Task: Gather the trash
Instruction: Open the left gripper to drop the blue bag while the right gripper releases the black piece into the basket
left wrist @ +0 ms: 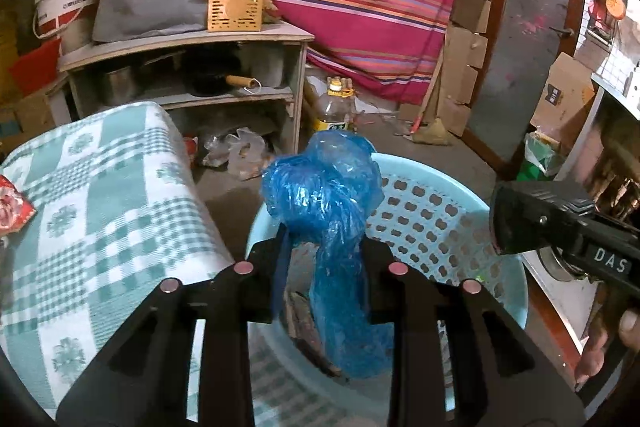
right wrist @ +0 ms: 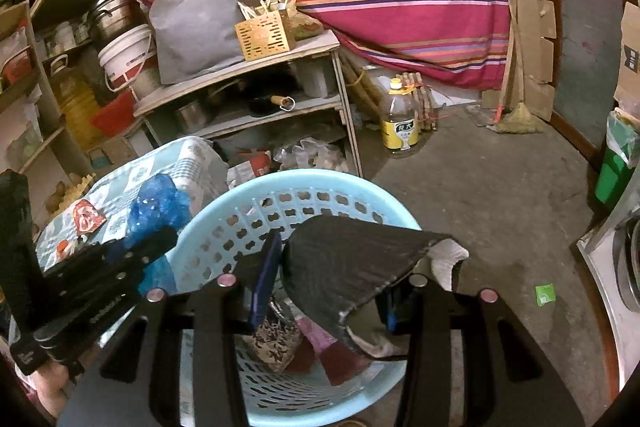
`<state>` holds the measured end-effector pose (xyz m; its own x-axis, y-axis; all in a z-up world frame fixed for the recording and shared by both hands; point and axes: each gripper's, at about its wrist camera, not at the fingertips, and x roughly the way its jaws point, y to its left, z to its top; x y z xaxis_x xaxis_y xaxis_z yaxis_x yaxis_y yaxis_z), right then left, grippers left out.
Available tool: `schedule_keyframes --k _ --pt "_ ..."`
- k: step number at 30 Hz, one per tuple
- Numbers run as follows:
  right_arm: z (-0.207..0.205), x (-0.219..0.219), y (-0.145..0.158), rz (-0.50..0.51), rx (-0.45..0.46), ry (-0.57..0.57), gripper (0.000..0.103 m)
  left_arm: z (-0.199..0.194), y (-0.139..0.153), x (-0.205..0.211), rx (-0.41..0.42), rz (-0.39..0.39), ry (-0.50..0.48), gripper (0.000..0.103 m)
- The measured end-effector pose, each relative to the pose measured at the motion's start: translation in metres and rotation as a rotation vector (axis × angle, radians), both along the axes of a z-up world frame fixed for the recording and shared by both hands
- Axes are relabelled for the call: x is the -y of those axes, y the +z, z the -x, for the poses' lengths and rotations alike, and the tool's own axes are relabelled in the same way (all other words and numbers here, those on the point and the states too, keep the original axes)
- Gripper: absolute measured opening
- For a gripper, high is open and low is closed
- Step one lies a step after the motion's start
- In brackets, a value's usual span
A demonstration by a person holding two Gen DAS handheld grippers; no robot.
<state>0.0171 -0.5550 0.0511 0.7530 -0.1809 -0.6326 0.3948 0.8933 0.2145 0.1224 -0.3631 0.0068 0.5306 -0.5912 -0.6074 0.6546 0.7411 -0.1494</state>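
Two grippers work over one light-blue perforated basket, which stands on the concrete floor just beside a surface covered in a green-and-white checked cloth.

We see the left gripper clamped on a crumpled blue plastic bag; the bag bulges above the fingers and hangs down between them, above the basket's opening. In the right wrist view the same bag appears at the basket's left rim.

We see the right gripper closed on a dark, flattened foil-like wrapper, held directly over the basket. A white scrap shows at the wrapper's right edge. Mixed refuse lies in the basket bottom; we cannot identify individual items.

A red snack packet lies on the checked cloth. A small green scrap lies on the floor to the right of the basket.
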Motion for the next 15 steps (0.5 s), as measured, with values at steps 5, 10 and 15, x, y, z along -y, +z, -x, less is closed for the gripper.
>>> schedule_keyframes --k 5,10,15 --pt "-0.001 0.000 -0.001 -0.001 -0.002 0.004 0.042 0.000 -0.003 -0.001 0.007 -0.007 0.022 0.063" --pt "-0.003 -0.003 -0.003 0.002 -0.010 0.012 0.042 0.003 0.003 -0.010 0.036 -0.005 0.044 0.074" --pt "-0.006 -0.009 -0.003 0.000 -0.011 0.023 0.042 0.002 0.009 -0.032 0.063 -0.016 0.100 0.084"
